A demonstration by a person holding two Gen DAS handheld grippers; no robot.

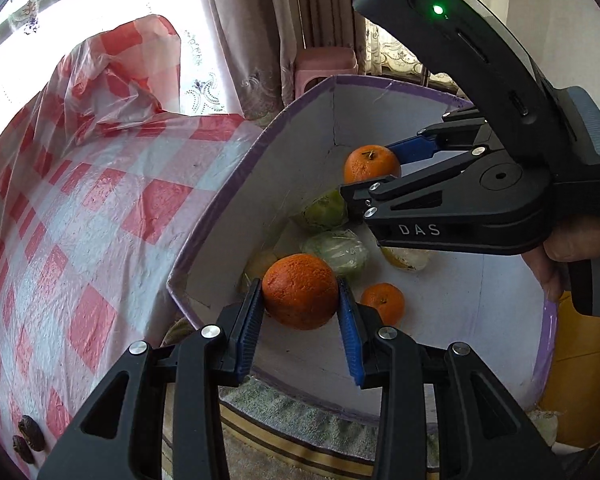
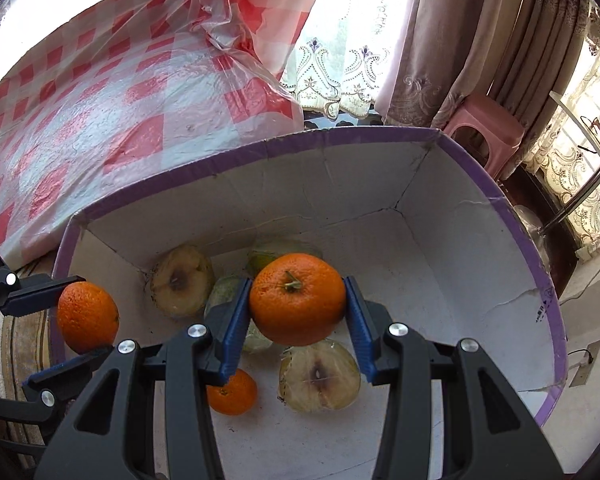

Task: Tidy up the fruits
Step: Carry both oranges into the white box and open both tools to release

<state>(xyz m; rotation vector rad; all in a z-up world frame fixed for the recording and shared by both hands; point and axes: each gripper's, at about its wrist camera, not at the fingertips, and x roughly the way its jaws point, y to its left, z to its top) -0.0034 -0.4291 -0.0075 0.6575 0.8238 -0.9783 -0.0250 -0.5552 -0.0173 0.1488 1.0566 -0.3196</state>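
Oranges held over the white box [image 2: 440, 248], one in each gripper.
Left gripper [image 1: 300, 300] pinches a dark orange [image 1: 300, 290] at the box rim; right gripper [image 2: 298, 304] pinches a stemmed orange [image 2: 298, 298] above a small orange [image 2: 232, 394] and wrapped fruit [image 2: 320, 376] inside.

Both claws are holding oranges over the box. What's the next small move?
Probably lower the right claw a little and release its orange: it hangs above the fruit already in the box. The left claw grips its orange near the rim.
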